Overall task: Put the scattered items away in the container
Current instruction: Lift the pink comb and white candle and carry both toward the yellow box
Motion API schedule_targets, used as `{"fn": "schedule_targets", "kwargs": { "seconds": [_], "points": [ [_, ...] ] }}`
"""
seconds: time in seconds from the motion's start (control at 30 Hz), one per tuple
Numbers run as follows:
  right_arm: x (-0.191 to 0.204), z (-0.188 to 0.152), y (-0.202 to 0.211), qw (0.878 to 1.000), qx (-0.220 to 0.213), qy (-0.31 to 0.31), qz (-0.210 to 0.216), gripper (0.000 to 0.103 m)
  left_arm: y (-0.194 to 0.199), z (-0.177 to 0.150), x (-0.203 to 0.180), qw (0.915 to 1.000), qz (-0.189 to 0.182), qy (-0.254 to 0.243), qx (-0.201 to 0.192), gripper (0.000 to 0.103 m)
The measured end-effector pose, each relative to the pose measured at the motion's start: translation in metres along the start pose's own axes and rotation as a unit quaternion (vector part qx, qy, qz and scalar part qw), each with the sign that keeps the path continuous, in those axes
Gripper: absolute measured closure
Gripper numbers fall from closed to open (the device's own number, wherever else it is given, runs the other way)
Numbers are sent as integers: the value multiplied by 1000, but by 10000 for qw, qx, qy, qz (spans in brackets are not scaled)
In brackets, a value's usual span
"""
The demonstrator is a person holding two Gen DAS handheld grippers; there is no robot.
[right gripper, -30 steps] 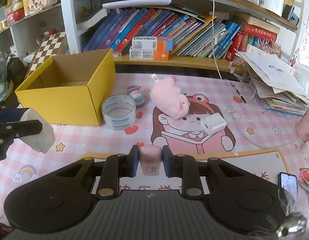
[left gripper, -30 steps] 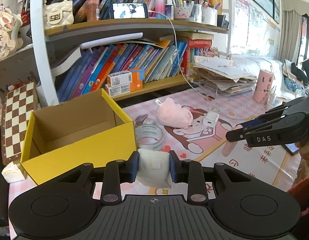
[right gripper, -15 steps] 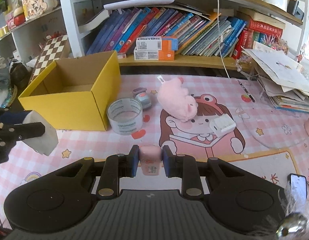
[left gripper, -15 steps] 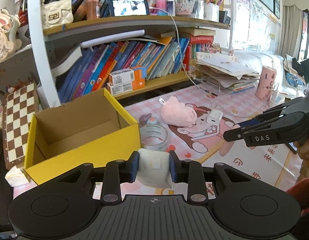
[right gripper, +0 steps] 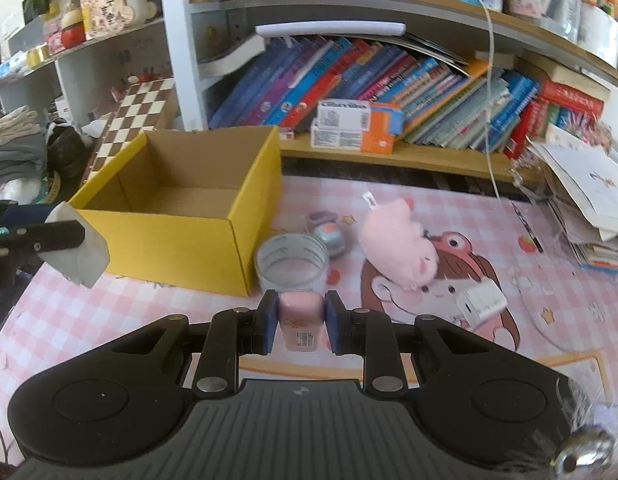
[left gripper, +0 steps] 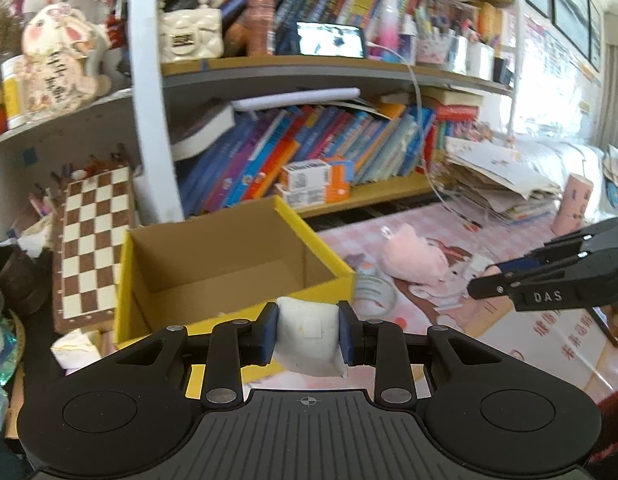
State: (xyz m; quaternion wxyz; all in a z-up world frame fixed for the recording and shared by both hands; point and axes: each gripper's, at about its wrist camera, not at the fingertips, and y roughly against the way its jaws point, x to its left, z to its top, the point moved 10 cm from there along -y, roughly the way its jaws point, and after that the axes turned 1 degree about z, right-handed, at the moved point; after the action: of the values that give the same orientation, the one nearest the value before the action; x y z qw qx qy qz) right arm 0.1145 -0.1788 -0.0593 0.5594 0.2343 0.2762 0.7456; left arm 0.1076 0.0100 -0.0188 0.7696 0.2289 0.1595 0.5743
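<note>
The yellow box (right gripper: 197, 236) sits open, nothing visible inside; left gripper (left gripper: 308, 332) clamps a white pouch (left gripper: 309, 338); right gripper (right gripper: 301, 326) clamps a pink bottle (right gripper: 301, 326).

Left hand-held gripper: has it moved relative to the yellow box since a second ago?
Yes. The left hand-held gripper has come toward the yellow box: its white packet now overlaps the box's front wall, which fills more of the view.

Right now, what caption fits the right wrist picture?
Right gripper carries a pink bottle toward the empty yellow box.
</note>
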Motion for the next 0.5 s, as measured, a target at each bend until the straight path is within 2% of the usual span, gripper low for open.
{"fn": "schedule_targets", "kwargs": {
  "seconds": [0.13,0.5],
  "points": [
    [14,11,-6,9997,-55,203,88,80,1,6,17,9997,111,175,-144,74],
    [49,61,-20,9960,-549,609,354,80,-6,23,48,9989,303,171,-312,74]
  ]
}}
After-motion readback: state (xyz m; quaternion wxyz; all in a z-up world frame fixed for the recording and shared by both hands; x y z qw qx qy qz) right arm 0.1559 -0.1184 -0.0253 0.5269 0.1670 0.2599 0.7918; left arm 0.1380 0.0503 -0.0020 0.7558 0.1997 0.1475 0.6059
